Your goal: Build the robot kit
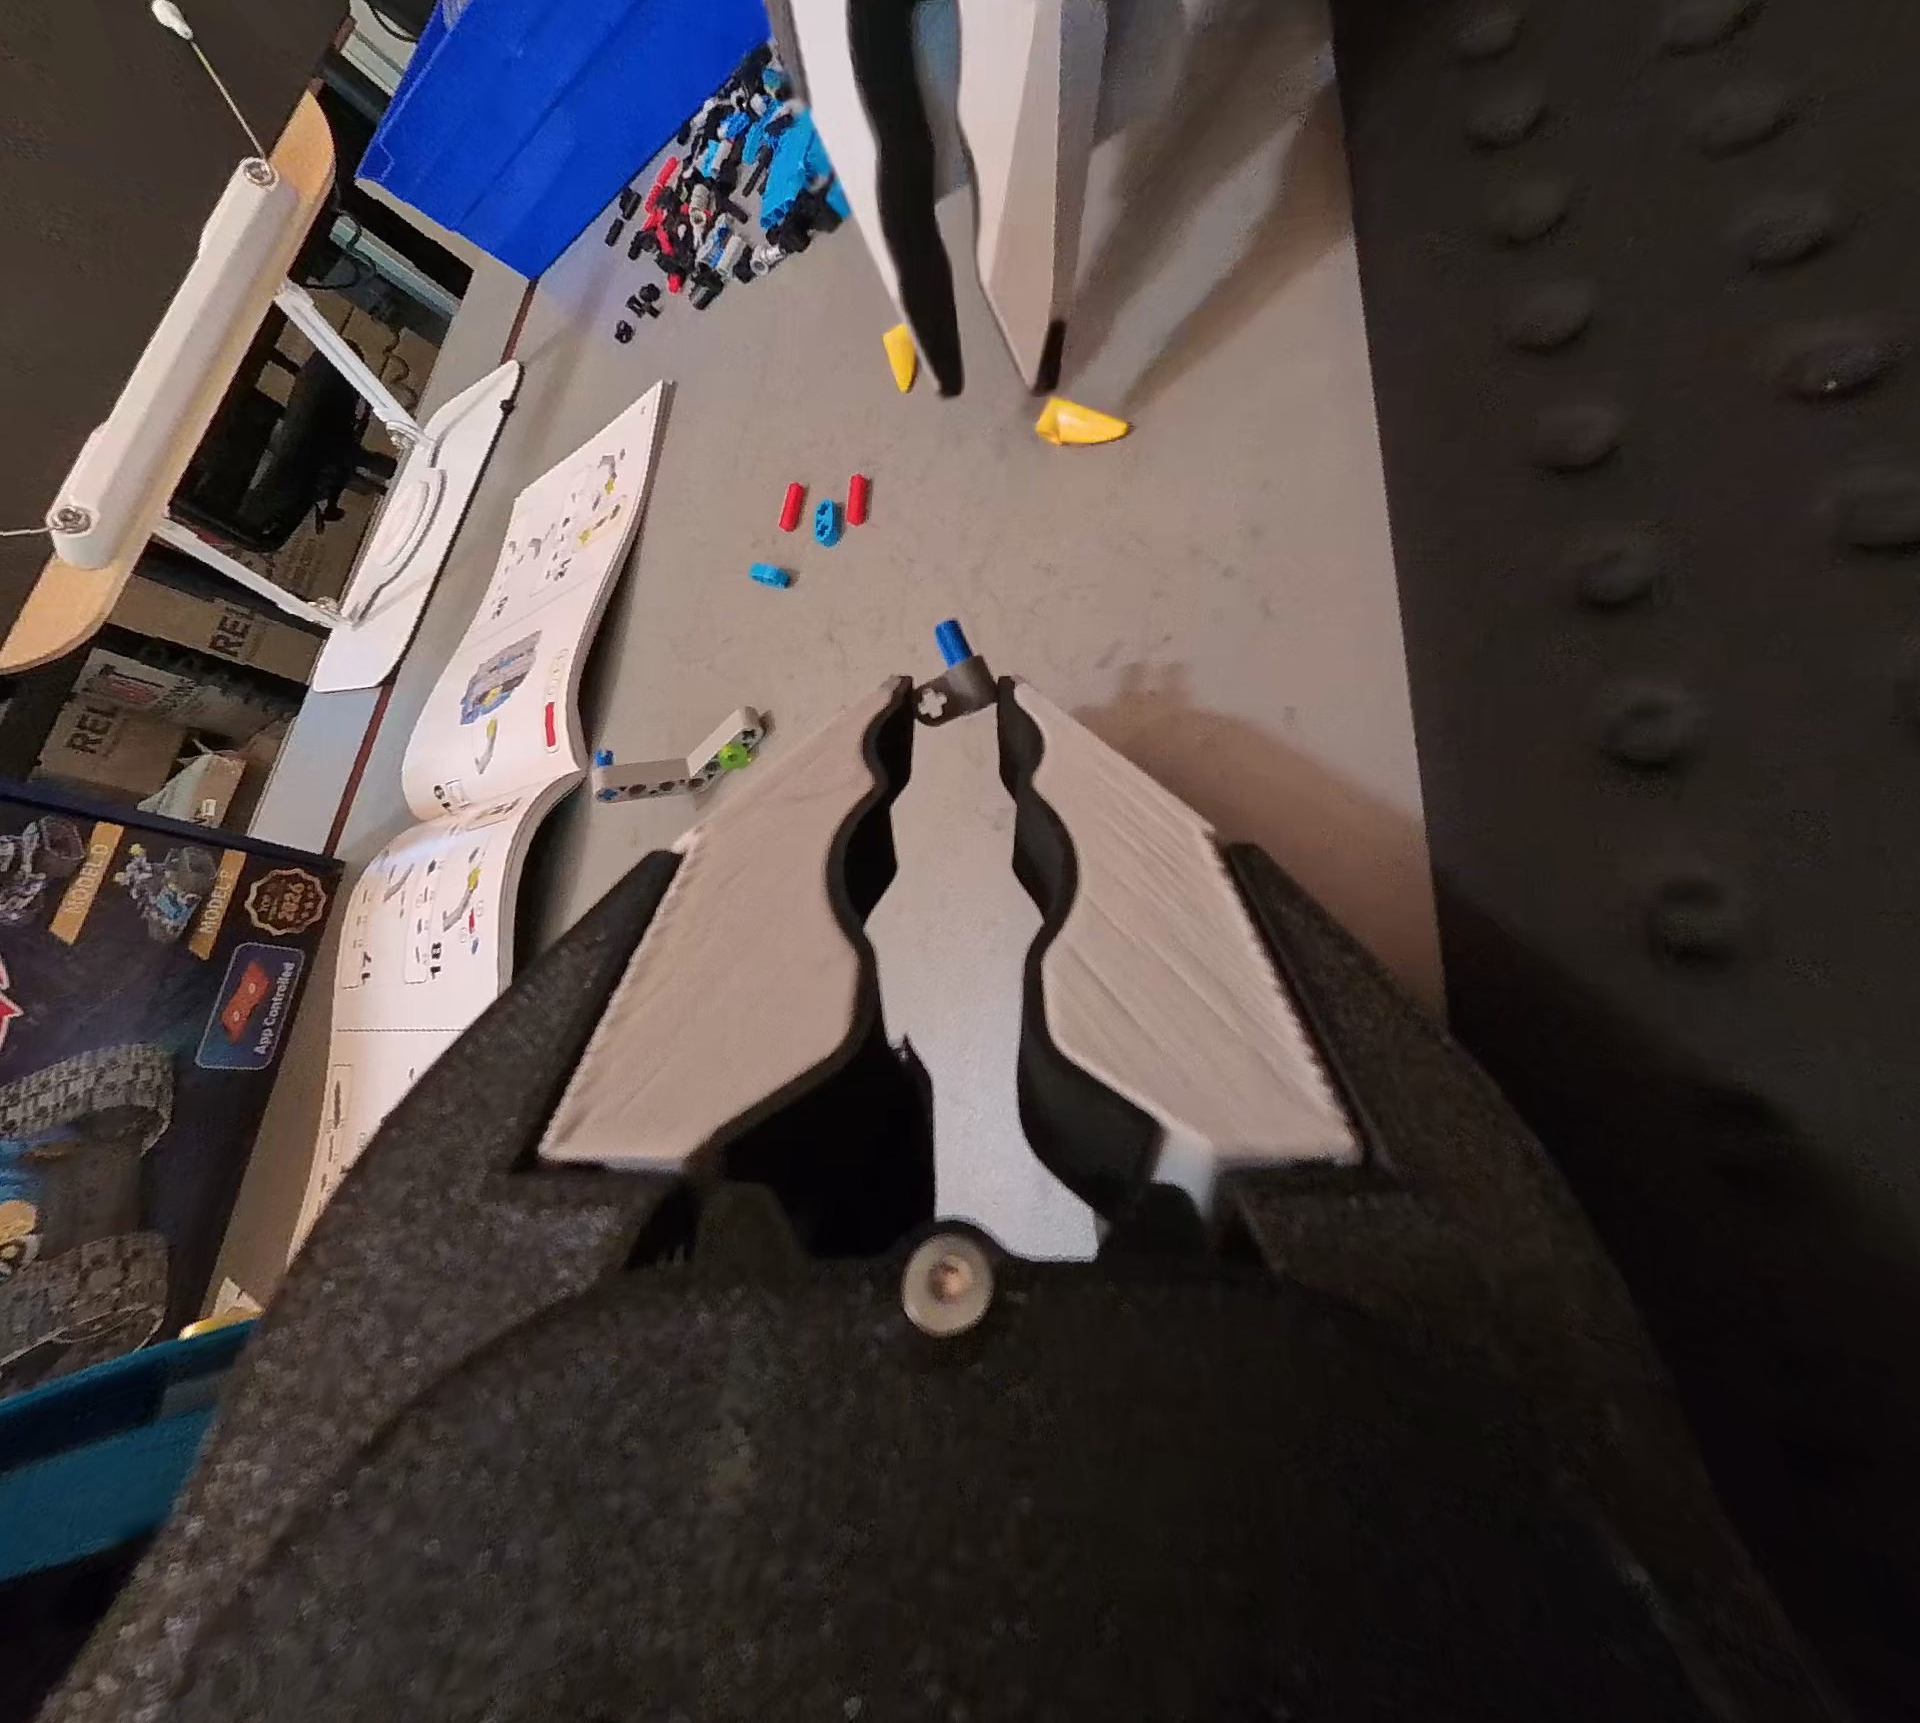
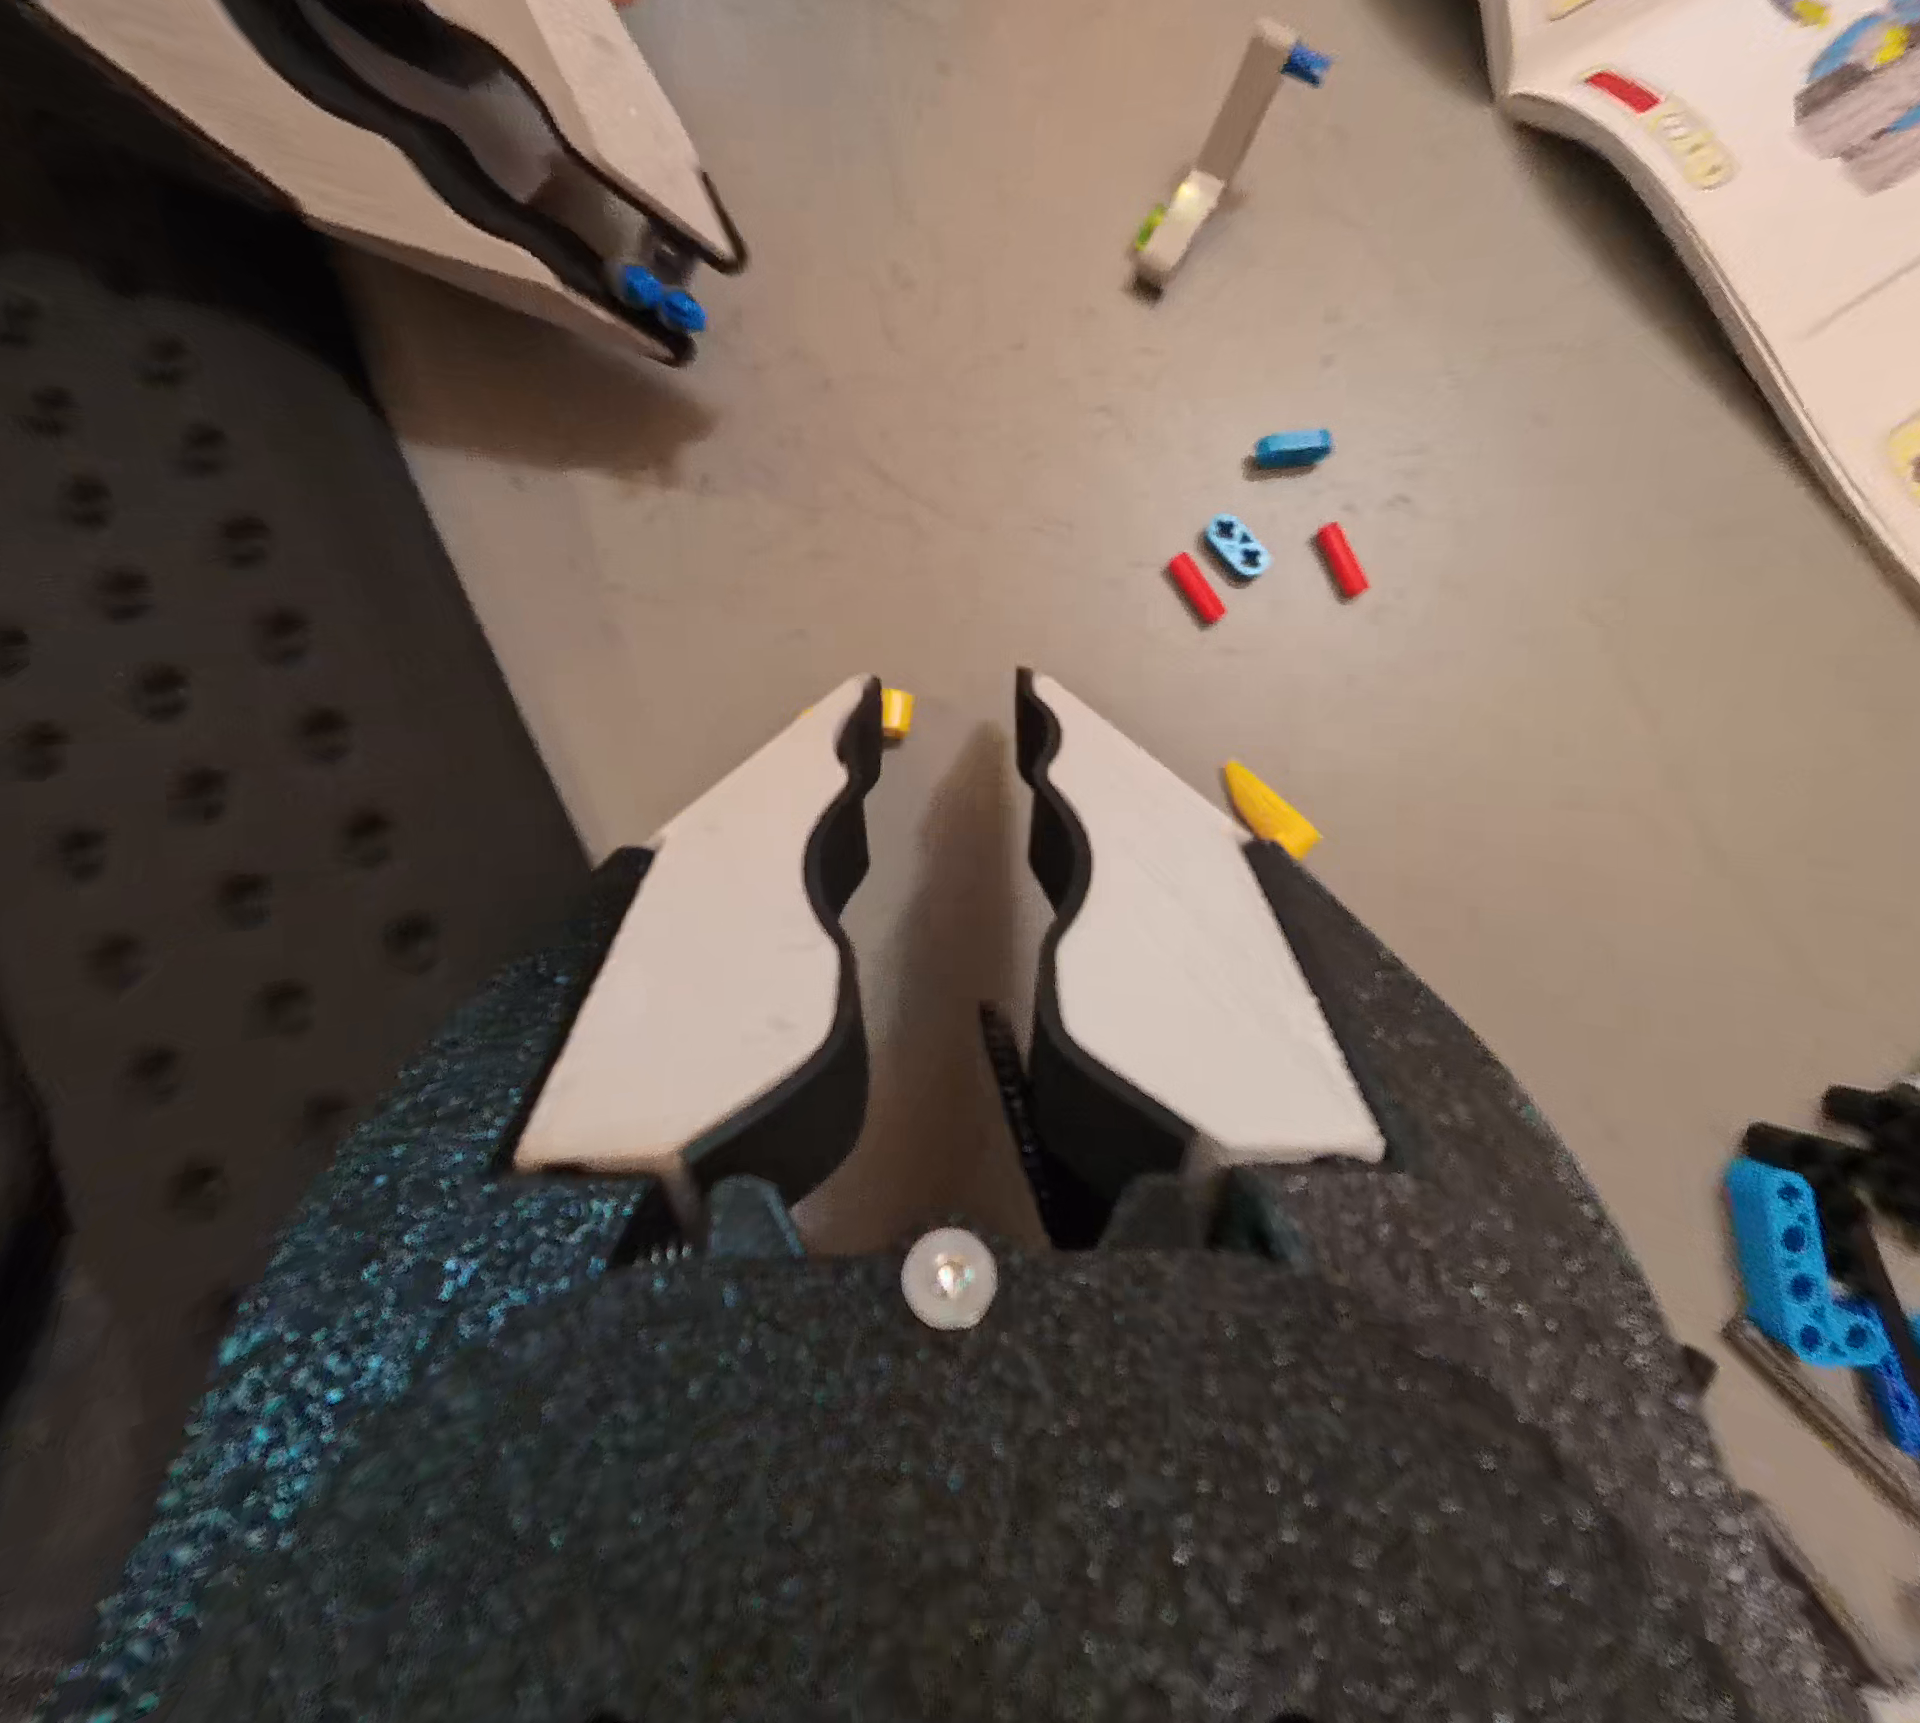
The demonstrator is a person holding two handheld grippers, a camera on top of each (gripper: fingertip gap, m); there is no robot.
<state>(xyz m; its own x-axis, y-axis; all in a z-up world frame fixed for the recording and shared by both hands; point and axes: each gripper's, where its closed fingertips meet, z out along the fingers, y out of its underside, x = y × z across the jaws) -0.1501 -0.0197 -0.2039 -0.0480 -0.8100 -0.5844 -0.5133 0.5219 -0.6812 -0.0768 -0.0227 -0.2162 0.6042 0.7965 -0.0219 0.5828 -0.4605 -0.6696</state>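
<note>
1. An open booklet (image 1: 540, 634) lies at 9 o'clock of the left gripper (image 1: 954, 697) on the grey table (image 1: 1195, 551).
2. A grey angled beam (image 1: 675, 764) rests just beside the booklet.
3. The left gripper's tips pinch a small dark connector with a blue pin (image 1: 954, 671).
4. Two red pegs (image 1: 823, 501) and blue links (image 1: 771, 574) lie at 11 o'clock of it.
5. The right gripper (image 2: 945, 702) stands spread over the table.
6. One yellow piece (image 2: 896, 711) touches its left fingertip (image 2: 857, 717); another yellow wedge (image 2: 1270, 809) lies at 3 o'clock, beside the right finger.
</note>
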